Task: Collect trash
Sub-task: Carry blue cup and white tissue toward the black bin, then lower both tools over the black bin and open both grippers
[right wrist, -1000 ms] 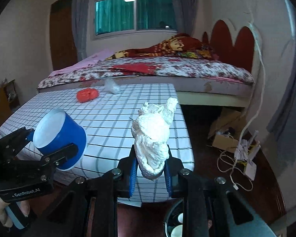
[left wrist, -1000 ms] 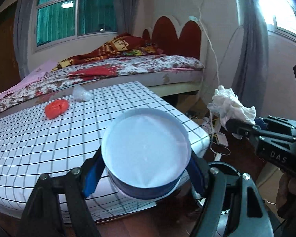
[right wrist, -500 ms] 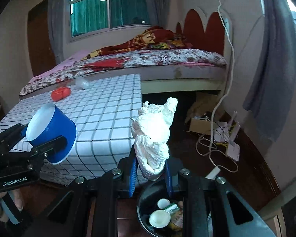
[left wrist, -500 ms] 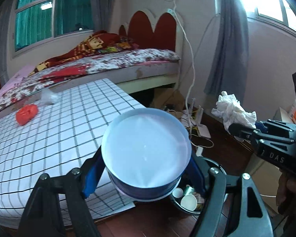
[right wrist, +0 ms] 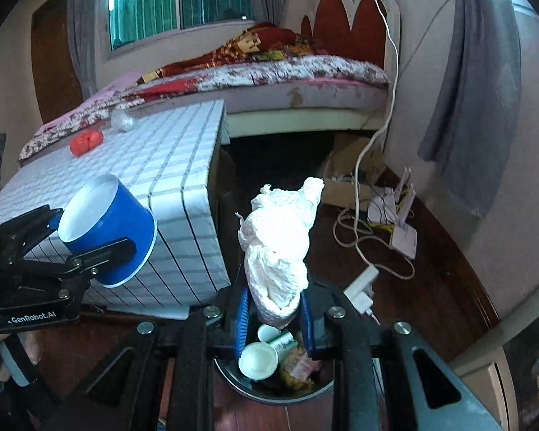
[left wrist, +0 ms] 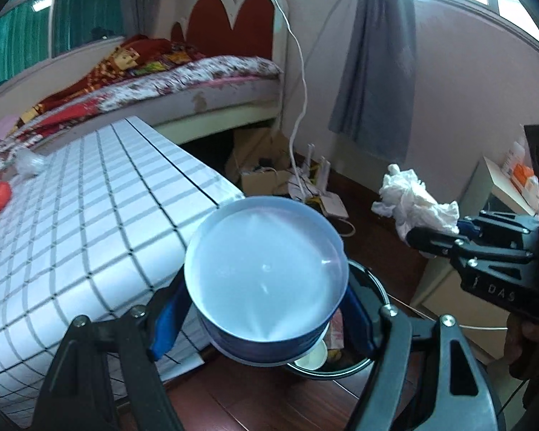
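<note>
My left gripper is shut on a blue paper cup with a white inside; it also shows in the right wrist view, held beside the table's corner. My right gripper is shut on a crumpled white tissue wad, also seen in the left wrist view. A black trash bin stands on the floor right below the tissue, holding cups and wrappers. In the left wrist view the bin lies under and behind the cup.
A table with a checked cloth carries a red wad and a clear plastic wad. A bed stands behind. Cables, a power strip and a router lie on the wooden floor at right.
Both grippers have swung right and down from the table towards the floor. The trash bin has come under the tissue and the cup. Both grips are unchanged.
</note>
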`<state>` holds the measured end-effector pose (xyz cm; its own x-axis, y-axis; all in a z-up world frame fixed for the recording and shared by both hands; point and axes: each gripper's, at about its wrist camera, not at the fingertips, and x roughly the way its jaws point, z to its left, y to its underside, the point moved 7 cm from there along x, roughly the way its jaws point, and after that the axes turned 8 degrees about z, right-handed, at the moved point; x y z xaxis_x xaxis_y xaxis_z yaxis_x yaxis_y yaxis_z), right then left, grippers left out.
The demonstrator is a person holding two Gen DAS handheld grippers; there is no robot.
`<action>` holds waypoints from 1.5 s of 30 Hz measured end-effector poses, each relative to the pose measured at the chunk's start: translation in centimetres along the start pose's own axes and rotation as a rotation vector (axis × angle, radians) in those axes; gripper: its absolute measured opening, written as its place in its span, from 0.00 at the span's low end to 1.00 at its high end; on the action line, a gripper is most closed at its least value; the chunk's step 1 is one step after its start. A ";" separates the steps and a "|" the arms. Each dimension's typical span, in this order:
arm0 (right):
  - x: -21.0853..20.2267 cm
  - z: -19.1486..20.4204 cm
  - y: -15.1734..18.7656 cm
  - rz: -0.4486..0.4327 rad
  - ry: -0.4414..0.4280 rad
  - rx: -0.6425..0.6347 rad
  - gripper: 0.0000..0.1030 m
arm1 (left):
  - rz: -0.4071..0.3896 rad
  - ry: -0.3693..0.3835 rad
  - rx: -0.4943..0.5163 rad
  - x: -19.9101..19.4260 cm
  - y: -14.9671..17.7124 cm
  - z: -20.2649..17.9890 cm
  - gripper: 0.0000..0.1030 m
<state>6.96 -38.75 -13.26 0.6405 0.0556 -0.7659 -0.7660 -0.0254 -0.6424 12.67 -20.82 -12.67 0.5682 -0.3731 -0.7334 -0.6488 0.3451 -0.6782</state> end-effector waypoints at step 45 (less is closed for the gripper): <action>14.8 -6.4 10.9 0.350 0.033 0.159 0.98 | 0.380 -0.009 -0.120 12.4 9.6 1.1 0.99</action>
<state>8.45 -44.57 -31.74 0.3377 0.0388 -0.9404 -0.9361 0.1179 -0.3313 14.00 -21.15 -28.33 0.2802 -0.2309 -0.9318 -0.8677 0.3541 -0.3487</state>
